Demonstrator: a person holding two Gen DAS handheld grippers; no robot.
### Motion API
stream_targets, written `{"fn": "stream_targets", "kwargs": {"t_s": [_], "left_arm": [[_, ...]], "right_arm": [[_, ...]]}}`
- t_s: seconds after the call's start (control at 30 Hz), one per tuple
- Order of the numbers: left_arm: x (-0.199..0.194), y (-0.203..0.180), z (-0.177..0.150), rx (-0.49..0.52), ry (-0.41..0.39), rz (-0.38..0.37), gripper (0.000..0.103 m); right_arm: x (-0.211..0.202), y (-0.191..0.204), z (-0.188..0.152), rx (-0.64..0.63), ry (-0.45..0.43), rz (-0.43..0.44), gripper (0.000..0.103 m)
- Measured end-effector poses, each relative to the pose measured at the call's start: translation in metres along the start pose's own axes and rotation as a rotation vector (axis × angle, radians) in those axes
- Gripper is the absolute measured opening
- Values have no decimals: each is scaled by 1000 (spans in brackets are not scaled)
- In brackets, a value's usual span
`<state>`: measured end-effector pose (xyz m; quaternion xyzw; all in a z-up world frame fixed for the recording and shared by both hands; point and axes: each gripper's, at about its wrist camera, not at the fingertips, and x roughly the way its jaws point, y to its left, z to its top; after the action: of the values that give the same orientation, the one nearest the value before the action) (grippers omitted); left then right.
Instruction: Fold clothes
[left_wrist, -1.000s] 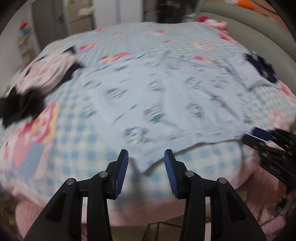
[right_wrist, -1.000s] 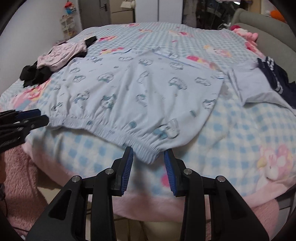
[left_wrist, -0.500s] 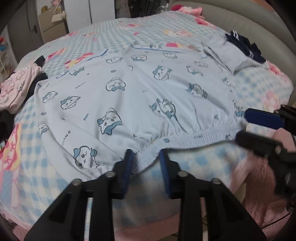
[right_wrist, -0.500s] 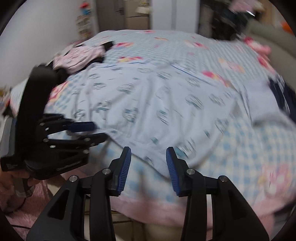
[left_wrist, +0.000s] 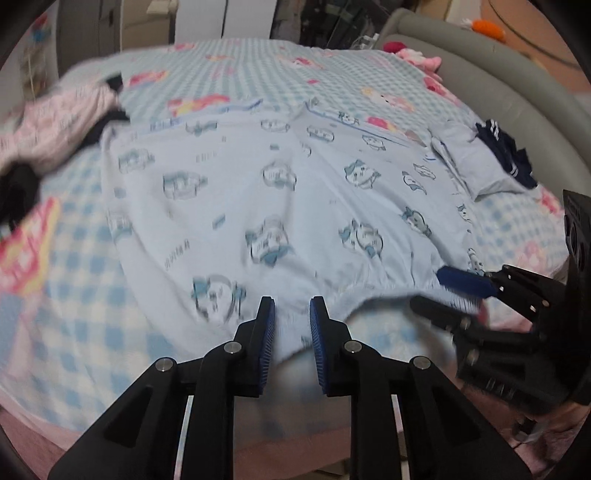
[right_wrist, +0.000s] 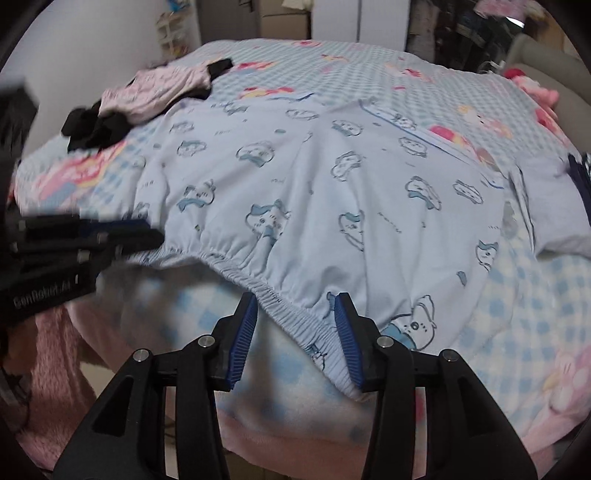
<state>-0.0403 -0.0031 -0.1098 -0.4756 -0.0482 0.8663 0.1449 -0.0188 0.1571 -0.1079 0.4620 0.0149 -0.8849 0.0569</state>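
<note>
Your light blue printed garment (left_wrist: 280, 206) lies spread flat on the bed (left_wrist: 258, 70), its elastic waistband along the near edge and partly hanging over it.

Your left gripper (left_wrist: 291, 332) sits at the near edge over the waistband's left end. Its jaws have just been closing and now stand narrow, with a fold of the waistband cloth between the blue pads; the blur hides whether the pads press on it, so I cannot tell if it is gripped.

Your right gripper (right_wrist: 295, 332) is at the waistband's right end. Its jaws have just been opening and stand apart; the gathered elastic edge runs between them, and the pads do not pinch it.

Near the bed's left edge: a pink garment (right_wrist: 166, 88) lying on black clothing (right_wrist: 96, 129). Toward the right edge: a folded pale blue piece (left_wrist: 476, 166) with a navy item (left_wrist: 506, 151) just beside it. A grey headboard (left_wrist: 498, 74) curves round the far right corner.
</note>
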Motion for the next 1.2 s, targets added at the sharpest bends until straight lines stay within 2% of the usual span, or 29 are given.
{"fn": "stream_targets", "kwargs": {"t_s": [0.07, 0.13, 0.2, 0.23, 0.37, 0.47, 0.6, 0.63, 0.67, 0.7, 0.77, 0.8, 0.83, 0.97, 1.07, 1.13, 1.2], "left_arm": [[3, 3, -5, -16, 8, -20, 23], [3, 0, -6, -10, 6, -30, 29], [-1, -3, -4, -13, -14, -52, 50], [-4, -5, -3, -15, -26, -64, 53], [-8, -17, 4, 47, -45, -62, 53], [-1, -25, 9, 120, 0, -59, 53], [13, -34, 7, 205, 54, 25, 53], [19, -35, 5, 212, 73, 46, 53], [24, -35, 4, 218, 89, 67, 48], [27, -35, 3, 218, 92, 89, 35], [28, -35, 7, 205, 94, 108, 27], [26, -34, 10, 190, 88, 86, 16], [23, -33, 14, 175, 82, 66, 13], [13, -35, 23, 180, 33, 72, 9], [7, -39, 33, 195, -3, 76, 7], [6, -40, 40, 210, -12, 98, 7], [4, -38, 44, 200, -22, 81, 7]], "right_arm": [[-2, -2, 2, 24, -14, 17, 35], [-6, -3, 4, 36, -30, 27, 29], [-12, -5, 5, 54, -51, 32, 25], [-14, -7, 5, 66, -61, 37, 22], [-22, -21, 4, 150, -87, 63, 19], [-24, -28, 3, 168, -74, 79, 19], [-29, -16, -1, 75, -41, 112, 22], [-30, -10, -3, 46, -31, 121, 27], [-27, -4, -6, 17, -17, 121, 32], [-25, 2, -9, -11, -4, 121, 32], [-17, 12, -13, -54, 1, 88, 32], [-13, 14, -13, -67, -3, 67, 32], [-9, 14, -12, -74, -6, 57, 30], [-1, 5, -1, -66, -12, 25, 4], [-10, -3, 13, -54, -49, 5, 4], [-9, -4, 22, -82, -28, 14, 4], [-13, 0, 25, -103, -9, 64, 4]]}}
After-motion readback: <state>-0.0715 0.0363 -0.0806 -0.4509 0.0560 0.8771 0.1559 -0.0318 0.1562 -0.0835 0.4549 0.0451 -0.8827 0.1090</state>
